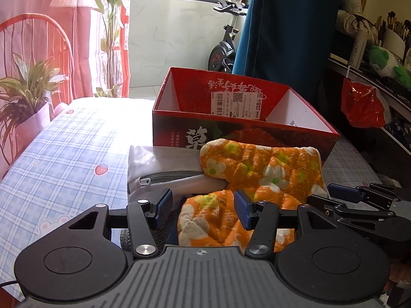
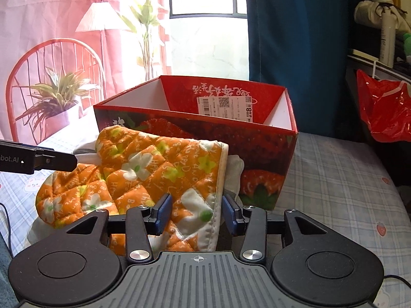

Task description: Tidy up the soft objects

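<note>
An orange quilted oven mitt (image 1: pixel 269 169) with white flowers lies crumpled on a grey zipped pouch (image 1: pixel 154 161), just in front of an open red strawberry box (image 1: pixel 179 128). My left gripper (image 1: pixel 204 206) stands open around the mitt's near lobe, with a dark gap showing beside its left pad. The right wrist view shows the mitt (image 2: pixel 154 164) with its white-edged cuff between the fingers of my right gripper (image 2: pixel 196 211), which is open; the right pad stands clear of the cuff. The box (image 2: pixel 205 133) holds nothing that I can see. The left gripper (image 2: pixel 72 160) reaches in from the left edge.
Everything rests on a blue plaid cloth with strawberries (image 1: pixel 64 154). A red plastic bag (image 2: pixel 385 110) hangs from a cluttered shelf on the right. A blue curtain (image 1: pixel 282 25) and an exercise bike (image 1: pixel 226 46) stand behind the box.
</note>
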{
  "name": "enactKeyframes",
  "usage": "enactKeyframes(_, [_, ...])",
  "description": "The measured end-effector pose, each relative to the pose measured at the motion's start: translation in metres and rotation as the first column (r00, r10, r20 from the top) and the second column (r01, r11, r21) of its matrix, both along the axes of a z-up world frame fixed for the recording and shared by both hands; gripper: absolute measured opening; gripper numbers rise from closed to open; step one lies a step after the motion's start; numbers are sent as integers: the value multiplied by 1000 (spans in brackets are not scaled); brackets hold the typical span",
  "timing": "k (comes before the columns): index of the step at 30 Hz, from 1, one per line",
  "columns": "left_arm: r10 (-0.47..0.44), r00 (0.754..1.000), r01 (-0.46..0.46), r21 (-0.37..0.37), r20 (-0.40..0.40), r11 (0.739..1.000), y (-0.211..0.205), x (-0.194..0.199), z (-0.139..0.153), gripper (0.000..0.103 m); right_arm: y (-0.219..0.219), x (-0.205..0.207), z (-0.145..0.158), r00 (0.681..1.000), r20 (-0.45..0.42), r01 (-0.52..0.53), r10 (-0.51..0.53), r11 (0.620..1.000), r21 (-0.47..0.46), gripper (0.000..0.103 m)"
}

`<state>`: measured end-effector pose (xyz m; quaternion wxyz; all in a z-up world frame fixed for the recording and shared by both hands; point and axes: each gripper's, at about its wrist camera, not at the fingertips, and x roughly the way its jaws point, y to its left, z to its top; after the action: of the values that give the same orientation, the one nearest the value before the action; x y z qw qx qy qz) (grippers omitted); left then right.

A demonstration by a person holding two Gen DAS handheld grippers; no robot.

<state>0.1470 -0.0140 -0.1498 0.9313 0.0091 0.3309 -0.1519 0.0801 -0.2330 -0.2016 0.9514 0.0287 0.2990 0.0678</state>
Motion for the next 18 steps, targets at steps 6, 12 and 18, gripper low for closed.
enactKeyframes(6, [-17, 1000, 17, 10, -7, 1000, 0, -12, -10, 56, -6, -9, -10, 1000, -8, 15, -15, 1000, 26, 41])
enactKeyframes(12, [-4, 999, 3, -24, -35, 1000, 7, -8, -17, 56, -6, -9, -11, 1000, -2, 15, -15, 999, 33, 41])
enactKeyframes(18, [-3, 998, 1, -37, -62, 999, 9, -7, -23, 58, -7, -10, -13, 1000, -7, 18, -18, 999, 51, 41])
